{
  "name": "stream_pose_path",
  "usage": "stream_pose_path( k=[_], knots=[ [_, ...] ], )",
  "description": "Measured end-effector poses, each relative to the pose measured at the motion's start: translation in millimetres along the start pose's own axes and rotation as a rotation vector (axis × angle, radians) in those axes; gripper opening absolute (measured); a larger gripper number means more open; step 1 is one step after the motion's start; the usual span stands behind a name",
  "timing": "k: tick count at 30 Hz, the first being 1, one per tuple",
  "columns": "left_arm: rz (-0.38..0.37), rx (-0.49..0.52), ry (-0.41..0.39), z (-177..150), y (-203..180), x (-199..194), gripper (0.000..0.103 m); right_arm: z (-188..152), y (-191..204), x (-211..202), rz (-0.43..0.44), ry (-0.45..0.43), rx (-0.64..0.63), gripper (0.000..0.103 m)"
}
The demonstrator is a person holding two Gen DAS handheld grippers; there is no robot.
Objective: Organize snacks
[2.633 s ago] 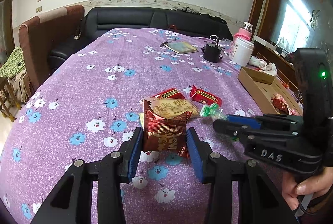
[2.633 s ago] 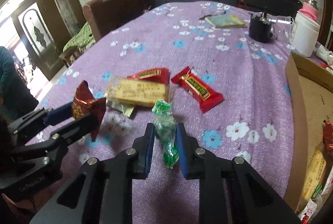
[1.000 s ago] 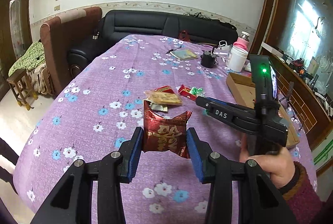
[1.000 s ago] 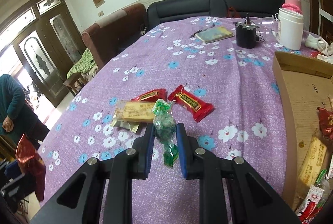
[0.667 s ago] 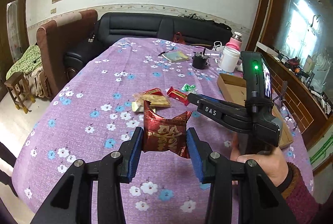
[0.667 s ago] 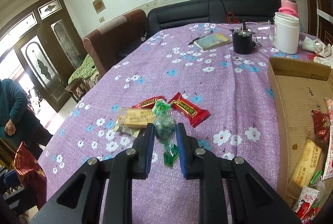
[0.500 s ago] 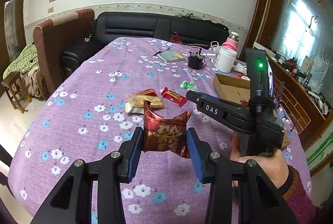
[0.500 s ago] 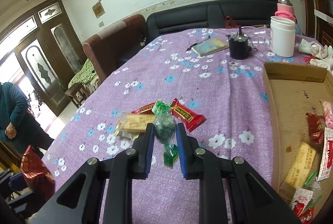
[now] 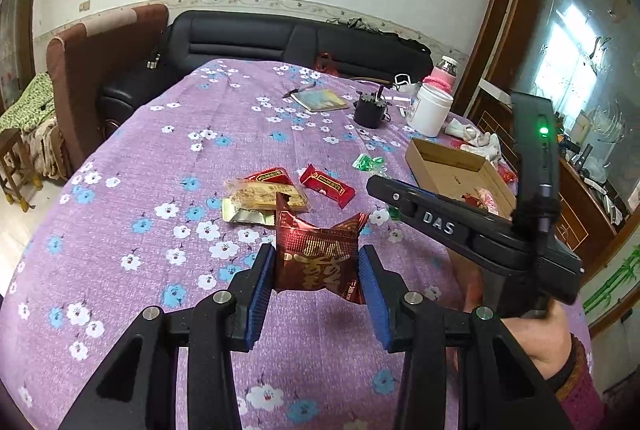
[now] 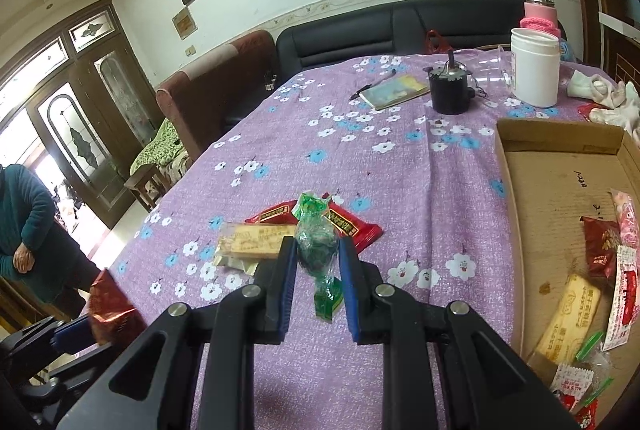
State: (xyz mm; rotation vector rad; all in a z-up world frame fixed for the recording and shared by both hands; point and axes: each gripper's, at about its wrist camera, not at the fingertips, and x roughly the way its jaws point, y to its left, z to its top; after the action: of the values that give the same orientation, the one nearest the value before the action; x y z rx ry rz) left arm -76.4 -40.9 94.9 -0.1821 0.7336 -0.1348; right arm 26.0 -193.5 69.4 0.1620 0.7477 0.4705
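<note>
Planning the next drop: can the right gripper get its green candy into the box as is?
Probably yes. The right gripper is shut on the green candy, held above the cloth, and the open-topped box lies just to its right. Nothing stands between them; bare cardboard shows beside the snacks already inside.

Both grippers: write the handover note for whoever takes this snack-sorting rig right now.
Left gripper: shut on a dark red snack packet, held above the table.
Right gripper: shut on a green wrapped candy, also in the air.
Cardboard box, on the right side of the table, already holds several snacks.
Left on the purple cloth: two red bars, a beige cracker pack and a silvery wrapper under it.
Next, probably: drop both held items into the box, then fetch the rest.
</note>
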Motion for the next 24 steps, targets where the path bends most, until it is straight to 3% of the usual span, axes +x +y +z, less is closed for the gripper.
stream_pose_path(
  k=[15, 24],
  knots=[
    [-0.037, 0.047, 0.008, 4, 11, 27, 0.045, 0, -5, 5, -0.004, 0.019, 0.015, 0.020],
    [-0.046, 0.002, 0.008, 6, 35, 34, 0.045, -2, -8, 12, 0.000, 0.040, 0.025, 0.020]
  ],
)
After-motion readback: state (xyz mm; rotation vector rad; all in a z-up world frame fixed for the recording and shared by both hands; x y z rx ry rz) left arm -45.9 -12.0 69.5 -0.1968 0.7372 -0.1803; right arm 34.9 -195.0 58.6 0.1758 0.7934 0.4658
